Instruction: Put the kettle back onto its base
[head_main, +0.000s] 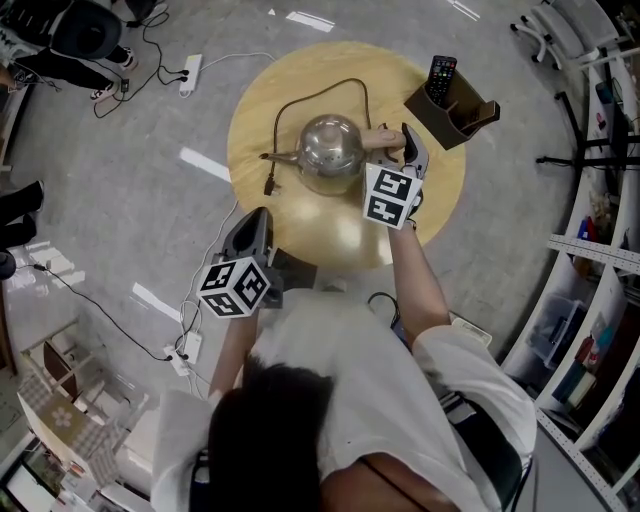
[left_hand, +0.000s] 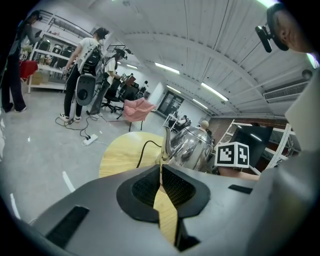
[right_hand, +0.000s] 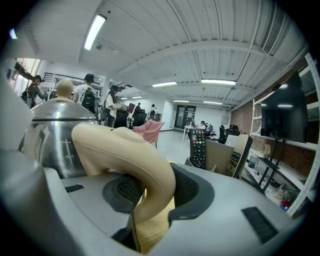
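Between the jaws of the right gripper (right_hand: 156, 192) stands the beige handle (right_hand: 125, 150) of the kettle (head_main: 330, 150), and the dark pads press on it from both sides. This clamp is probably there to carry the weight and to steer the body while it is set down. The left gripper (left_hand: 161, 187) has its jaws together with nothing between them. It hangs on the near side of the kettle, beyond the table edge, so it seems to wait and not to help.

The kettle is upright, a little behind the middle of the round wooden table (head_main: 330, 238), with its spout to the left. A dark cord (head_main: 325, 84) comes out from behind the kettle, makes a loop and ends in a plug (head_main: 268, 184) lying loose just left of the kettle. The base itself does not show. It is likely under the kettle, but whether the kettle sits fully on it cannot be told.

To the right of the kettle, at the table rim, a brown holder (head_main: 465, 118) keeps a remote control (head_main: 441, 76).

Around the table is a grey floor (head_main: 150, 120) with a white power strip (head_main: 190, 74) far left of the kettle. Shelves (head_main: 590, 300) stand far right of it. Behind the kettle the hall shows people (left_hand: 85, 75) and a pink chair (left_hand: 137, 109).
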